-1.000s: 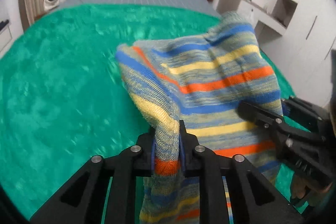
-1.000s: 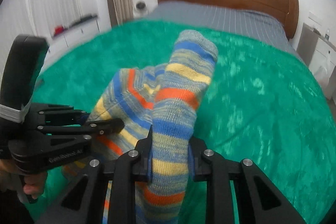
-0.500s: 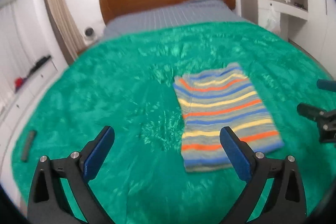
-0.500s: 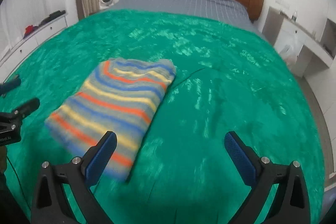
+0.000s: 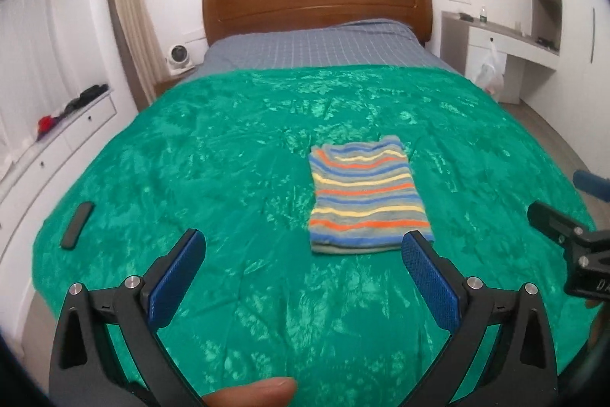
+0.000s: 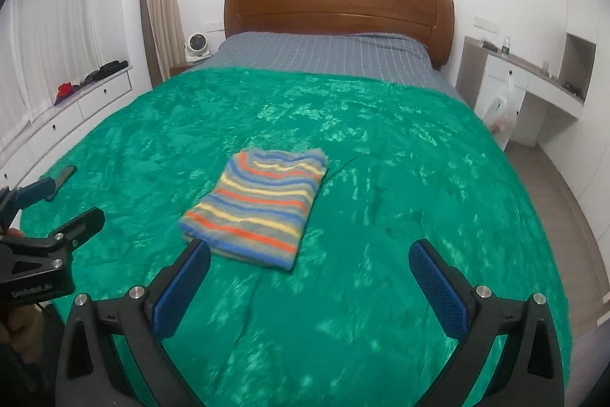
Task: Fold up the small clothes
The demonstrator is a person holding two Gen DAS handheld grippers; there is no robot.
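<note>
On the far left of the bed, a dark remote (image 5: pixel 77 225) lies flat on the green blanket (image 5: pixel 228 147), at about nine o'clock from the folded striped garment (image 5: pixel 364 195) and well apart from it. The left gripper (image 5: pixel 303 264) hangs above the near part of the blanket with its jaws spread wide and nothing between them; its blue pads (image 5: pixel 175 277) face each other across bare green plush. From that gripper the folded garment sits at about one o'clock, ahead and a little to the right, its near hem just beyond the tip of the right-hand finger but not touching it. The garment lies flat as a neat rectangle, orange, yellow and blue stripes running across it, its long side pointing towards the wooden headboard (image 5: pixel 316 0). Seen from the right gripper (image 6: pixel 309 267), which is likewise released and holds nothing, the same garment (image 6: pixel 263 205) lies at about eleven o'clock, ahead and to the left, with its near corner close by the tip of the left-hand finger and clear of it. The two grippers flank the garment's near end, the left one showing at nine o'clock in the right wrist view. Beyond the blanket, at twelve o'clock, a grey checked sheet (image 6: pixel 328 52) covers the head of the bed, and at two o'clock a white plastic bag (image 6: pixel 505 107) hangs by the desk.
</note>
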